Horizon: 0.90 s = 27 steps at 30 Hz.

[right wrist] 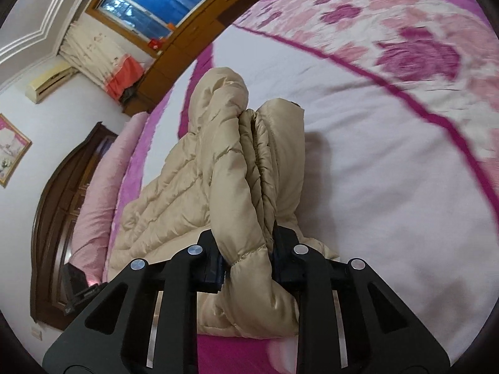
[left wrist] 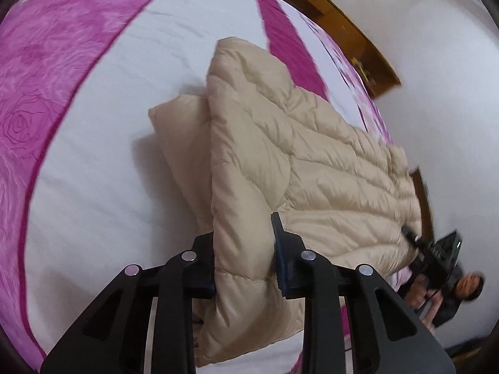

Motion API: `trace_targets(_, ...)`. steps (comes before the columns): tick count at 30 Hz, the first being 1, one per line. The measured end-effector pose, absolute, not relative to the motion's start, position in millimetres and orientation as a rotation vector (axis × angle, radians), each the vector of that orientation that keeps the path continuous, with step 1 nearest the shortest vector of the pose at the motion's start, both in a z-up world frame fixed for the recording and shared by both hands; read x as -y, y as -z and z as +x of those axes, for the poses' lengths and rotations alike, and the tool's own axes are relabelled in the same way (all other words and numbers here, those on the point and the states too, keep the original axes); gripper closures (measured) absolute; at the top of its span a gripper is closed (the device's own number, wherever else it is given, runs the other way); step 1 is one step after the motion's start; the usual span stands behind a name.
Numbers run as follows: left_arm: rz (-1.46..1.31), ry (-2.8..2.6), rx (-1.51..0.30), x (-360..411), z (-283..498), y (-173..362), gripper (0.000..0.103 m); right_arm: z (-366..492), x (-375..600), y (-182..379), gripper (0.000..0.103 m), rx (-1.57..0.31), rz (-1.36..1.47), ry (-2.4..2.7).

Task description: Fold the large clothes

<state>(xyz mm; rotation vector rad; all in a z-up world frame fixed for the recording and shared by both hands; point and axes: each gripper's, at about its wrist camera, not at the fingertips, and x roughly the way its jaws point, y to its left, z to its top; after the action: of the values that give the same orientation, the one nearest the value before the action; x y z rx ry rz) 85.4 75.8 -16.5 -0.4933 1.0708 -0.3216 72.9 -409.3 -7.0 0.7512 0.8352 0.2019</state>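
Note:
A beige quilted puffer jacket (left wrist: pixel 296 155) lies partly folded on the white middle of the bed. My left gripper (left wrist: pixel 244 243) is shut on a thick edge of the jacket, which bulges between its two black fingers. In the right wrist view the same jacket (right wrist: pixel 218 162) stands bunched in several layers. My right gripper (right wrist: pixel 248 249) is shut on a folded bundle of it near the bed's pink edge. The right gripper also shows in the left wrist view (left wrist: pixel 427 249) at the jacket's far end.
The bedspread (left wrist: pixel 93 124) is white in the middle with a pink rose border (right wrist: pixel 414 53). A wooden headboard (right wrist: pixel 53 199) and pink pillow (right wrist: pixel 93 193) lie left. A wooden cabinet (left wrist: pixel 343 15) and window (right wrist: pixel 156 0) stand beyond the bed.

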Motion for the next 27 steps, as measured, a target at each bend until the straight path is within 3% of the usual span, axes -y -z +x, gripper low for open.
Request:
trace_targets(5, -0.372, 0.384, -1.09, -27.0, 69.9, 11.0, 0.073, 37.7, 449.0, -0.4, 0.08, -0.838, 0.752, -0.115)
trace_targets(8, -0.267, 0.358, -1.093, -8.3, 73.0, 9.6, 0.066, 29.8, 458.8, 3.9, 0.078, -0.845, 0.763, -0.093)
trace_targets(13, -0.121, 0.291, -1.085, 2.3, 84.7, -14.8, 0.059, 26.1, 460.2, 5.8, 0.057, -0.847, 0.716, -0.061)
trace_targets(15, -0.053, 0.242, -1.055, -1.7, 79.8, -27.1, 0.053, 24.0, 463.6, 4.2, 0.041, -0.831, 0.727, -0.063)
trace_targets(21, 0.006, 0.184, -1.01, -3.4, 72.1, -62.6, 0.049, 17.9, 474.2, 2.7, 0.034, -0.833, 0.7, -0.046)
trace_targets(27, -0.01, 0.302, -1.011, 31.4, 69.6, -64.4, 0.047, 7.3, 478.7, 4.2, 0.024, -0.85, 0.708, -0.052)
